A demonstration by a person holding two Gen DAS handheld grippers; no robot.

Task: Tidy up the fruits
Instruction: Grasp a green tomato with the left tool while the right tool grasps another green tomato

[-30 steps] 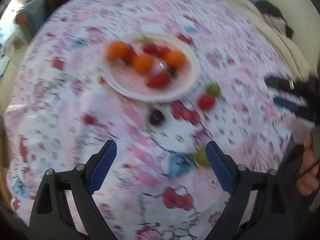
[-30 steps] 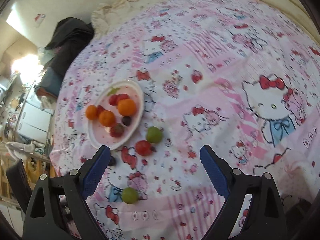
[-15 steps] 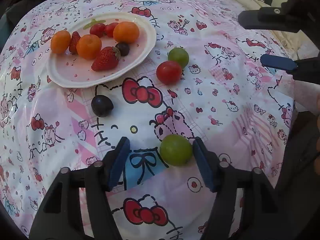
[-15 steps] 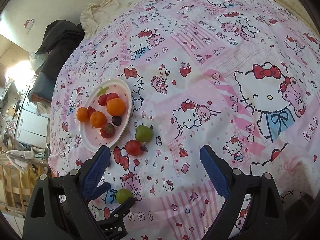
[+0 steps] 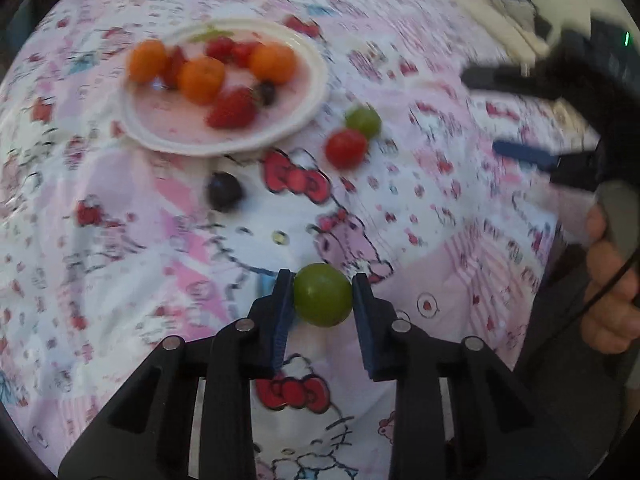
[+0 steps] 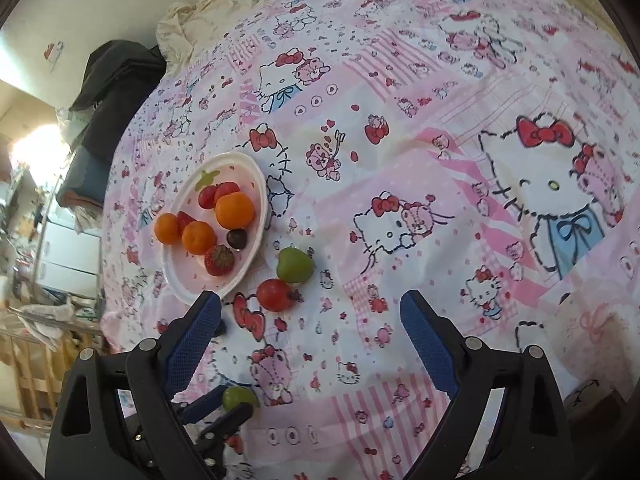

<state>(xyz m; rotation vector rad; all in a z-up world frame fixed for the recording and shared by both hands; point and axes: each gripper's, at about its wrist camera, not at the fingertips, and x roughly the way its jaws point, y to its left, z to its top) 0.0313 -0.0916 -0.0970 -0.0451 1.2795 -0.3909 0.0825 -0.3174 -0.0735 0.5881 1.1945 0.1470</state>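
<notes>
My left gripper (image 5: 322,301) is shut on a green round fruit (image 5: 323,300), just above the pink patterned cloth; it also shows in the right wrist view (image 6: 238,397). A white plate (image 5: 160,140) ahead holds oranges, strawberries, small red fruits and a dark grape. On the cloth lie a dark plum (image 5: 224,191), a red tomato (image 5: 345,148) and another green fruit (image 5: 363,119). My right gripper (image 6: 310,340) is open and empty, above the cloth, near the tomato (image 6: 274,295) and the green fruit (image 6: 294,265), right of the plate (image 6: 180,280).
The pink Hello Kitty cloth (image 6: 440,160) covers the whole surface. A dark garment (image 6: 116,76) and a cream blanket (image 6: 192,12) lie at the far edge. Furniture and clutter stand beyond the cloth's left edge (image 6: 44,240).
My left gripper closed on the green fruit and lifted it slightly; the view pulled back from the cloth. My right gripper moved a little closer to the plate and stayed open.
</notes>
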